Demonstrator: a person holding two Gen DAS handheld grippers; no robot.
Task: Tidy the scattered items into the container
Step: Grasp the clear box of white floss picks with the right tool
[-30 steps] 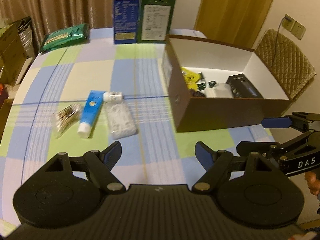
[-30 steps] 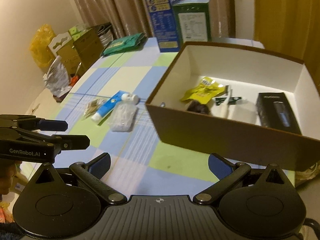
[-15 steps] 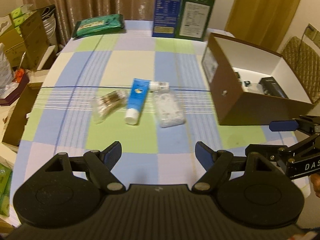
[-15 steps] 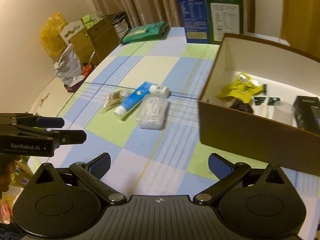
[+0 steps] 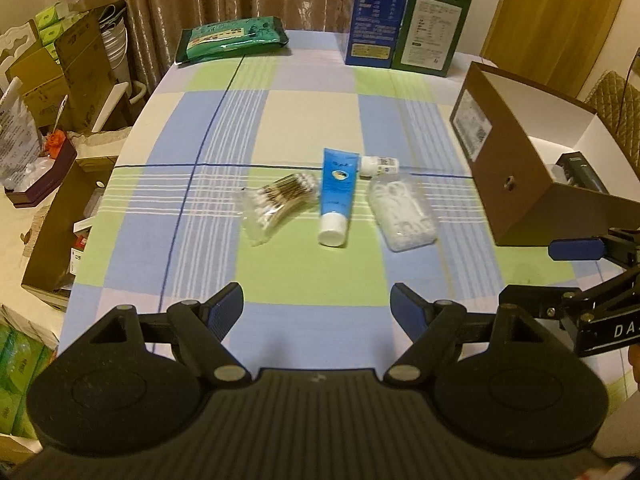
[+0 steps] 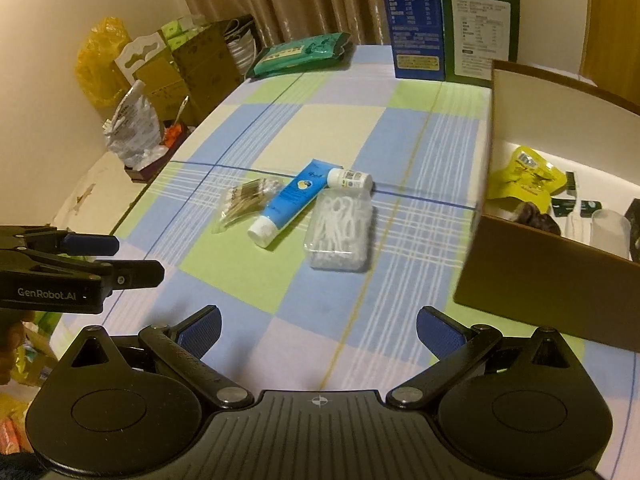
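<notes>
Four loose items, swabs (image 5: 280, 200), tube (image 5: 336, 200), vial (image 5: 380, 165) and floss picks (image 5: 402, 216), lie clustered ahead of your left tongs (image 5: 317, 306) and right tongs (image 6: 318, 326). Both stand wide apart, gripping nothing. Your box (image 6: 544, 264) sits right of them.

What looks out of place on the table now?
Four small items lie loose on the checked cloth, outside the brown box: a cotton swab bag, a blue tube, a small white bottle and a clear floss pick case.
</notes>
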